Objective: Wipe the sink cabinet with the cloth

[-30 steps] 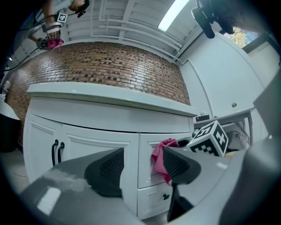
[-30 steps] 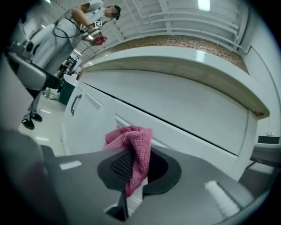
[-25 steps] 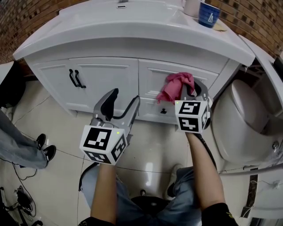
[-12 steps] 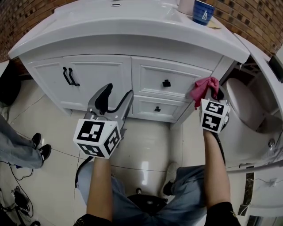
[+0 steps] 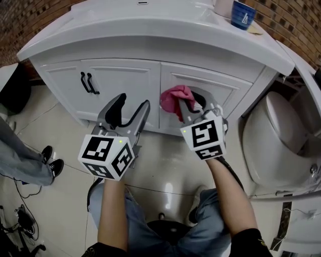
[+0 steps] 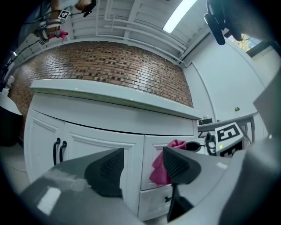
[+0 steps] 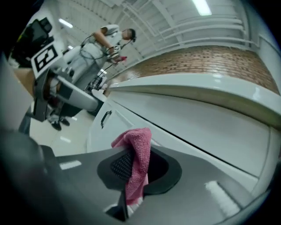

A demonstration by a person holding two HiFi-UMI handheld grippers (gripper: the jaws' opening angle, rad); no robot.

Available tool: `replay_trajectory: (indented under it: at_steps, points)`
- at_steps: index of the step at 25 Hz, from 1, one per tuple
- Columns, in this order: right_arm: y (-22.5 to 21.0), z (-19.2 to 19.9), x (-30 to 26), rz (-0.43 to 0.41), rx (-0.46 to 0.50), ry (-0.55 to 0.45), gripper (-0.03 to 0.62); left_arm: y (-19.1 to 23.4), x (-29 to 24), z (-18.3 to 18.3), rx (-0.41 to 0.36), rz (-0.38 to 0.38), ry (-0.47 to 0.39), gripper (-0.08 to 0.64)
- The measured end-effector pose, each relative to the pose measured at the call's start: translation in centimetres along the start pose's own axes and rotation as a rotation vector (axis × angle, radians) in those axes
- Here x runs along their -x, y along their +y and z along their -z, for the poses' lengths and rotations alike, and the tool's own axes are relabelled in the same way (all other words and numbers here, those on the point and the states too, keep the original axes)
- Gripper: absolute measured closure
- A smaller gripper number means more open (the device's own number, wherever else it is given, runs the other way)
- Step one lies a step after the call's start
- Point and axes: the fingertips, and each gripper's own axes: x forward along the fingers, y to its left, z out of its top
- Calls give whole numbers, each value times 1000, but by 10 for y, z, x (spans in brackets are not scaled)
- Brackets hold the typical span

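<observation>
The pink cloth (image 5: pixel 175 97) is pinched in my right gripper (image 5: pixel 193 104), which is shut on it and holds it against the left part of the upper drawer front of the white sink cabinet (image 5: pixel 120 75). In the right gripper view the cloth (image 7: pixel 137 143) hangs folded between the two jaws of the right gripper (image 7: pixel 140 169). My left gripper (image 5: pixel 130 108) is open and empty, apart from the cabinet, in front of the right door. From the left gripper (image 6: pixel 142 165) I see the cloth (image 6: pixel 159 171) on the drawer, and the right gripper's marker cube (image 6: pixel 228 136).
Two black door handles (image 5: pixel 89 83) sit on the left doors. A blue cup (image 5: pixel 243 14) stands on the white countertop (image 5: pixel 150 30). A toilet (image 5: pixel 281 135) is close at the right. A bystander's shoes (image 5: pixel 50 163) are on the tiled floor at left.
The right gripper with the cloth swept right to the cabinet's right edge, then back left across the upper drawer. The left gripper has hardly moved.
</observation>
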Motion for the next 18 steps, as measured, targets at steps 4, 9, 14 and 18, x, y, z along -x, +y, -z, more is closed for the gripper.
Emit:
replay_trajectory:
  at_steps: [4,9,14,18]
  points:
    - [41,-3,-37,42,544,77,558,13,17,0,-26,-34,13,279]
    - [41,25,-71,80,663,188,560,22,26,-3,-34,-54,6,279]
    - [17,41,-56,133,635,274,560,15,20,-1,-30,-28,9,279]
    - [-25,64,-26,133,383,344,560,4,11,1,-26,-4,10,279]
